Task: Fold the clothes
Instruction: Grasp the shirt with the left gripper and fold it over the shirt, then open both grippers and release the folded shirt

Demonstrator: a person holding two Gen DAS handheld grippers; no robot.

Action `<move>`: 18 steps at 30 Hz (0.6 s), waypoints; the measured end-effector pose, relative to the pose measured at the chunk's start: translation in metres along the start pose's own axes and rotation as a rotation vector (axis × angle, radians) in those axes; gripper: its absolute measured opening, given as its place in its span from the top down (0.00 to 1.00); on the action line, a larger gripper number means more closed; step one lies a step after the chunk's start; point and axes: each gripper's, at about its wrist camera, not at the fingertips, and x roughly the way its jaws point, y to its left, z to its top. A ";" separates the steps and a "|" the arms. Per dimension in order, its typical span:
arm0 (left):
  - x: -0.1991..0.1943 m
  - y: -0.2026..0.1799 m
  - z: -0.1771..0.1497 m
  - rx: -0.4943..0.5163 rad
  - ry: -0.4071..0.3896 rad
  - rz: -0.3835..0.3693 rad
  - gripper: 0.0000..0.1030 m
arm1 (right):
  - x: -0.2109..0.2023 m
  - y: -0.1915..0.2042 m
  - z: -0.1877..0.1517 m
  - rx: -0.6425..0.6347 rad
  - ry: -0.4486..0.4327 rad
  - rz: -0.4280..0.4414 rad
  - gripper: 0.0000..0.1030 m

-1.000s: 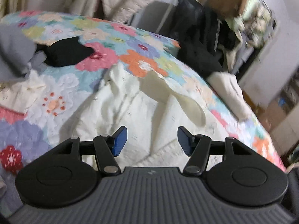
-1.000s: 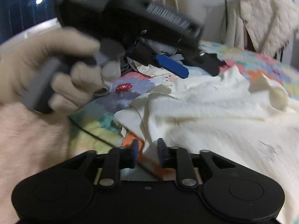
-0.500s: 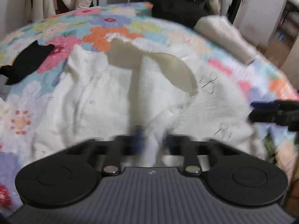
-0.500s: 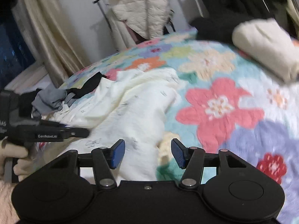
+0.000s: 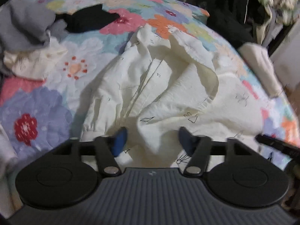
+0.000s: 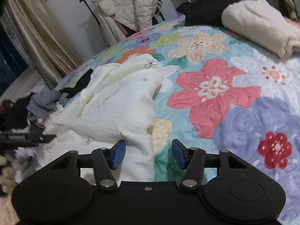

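Note:
A cream garment with small black prints lies crumpled on the flowered quilt. My left gripper is open low over its near edge, and a bunched fold of the cloth rises between the blue pads. In the right wrist view the same garment spreads to the left. My right gripper is open over the garment's right border, with cloth under the left pad and bare quilt under the right one. The left gripper shows at that view's left edge.
Grey clothes and a black garment are heaped at the bed's far left. A folded cream item rests at the far right. A quilted jacket hangs on a rack behind the bed, beside curtains.
The right gripper, shut a second ago, stands open and has swung to the garment's right edge. The left gripper went from nearly shut half a second ago to open, low over the cloth.

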 end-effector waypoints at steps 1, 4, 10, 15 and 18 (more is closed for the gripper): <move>0.003 -0.002 -0.001 0.014 0.011 0.009 0.26 | 0.001 -0.001 0.000 0.016 0.002 0.017 0.42; 0.017 -0.005 0.002 0.039 0.029 0.014 0.30 | 0.006 -0.001 -0.002 0.033 0.015 0.053 0.42; -0.004 -0.015 0.008 0.094 -0.124 -0.011 1.00 | 0.015 0.008 -0.008 -0.019 0.028 0.078 0.53; -0.071 -0.008 -0.007 -0.047 -0.289 -0.139 0.99 | 0.006 0.015 -0.005 -0.087 0.007 0.055 0.65; -0.060 -0.008 -0.018 -0.054 -0.185 -0.020 0.96 | 0.006 0.015 -0.004 -0.110 0.023 -0.001 0.67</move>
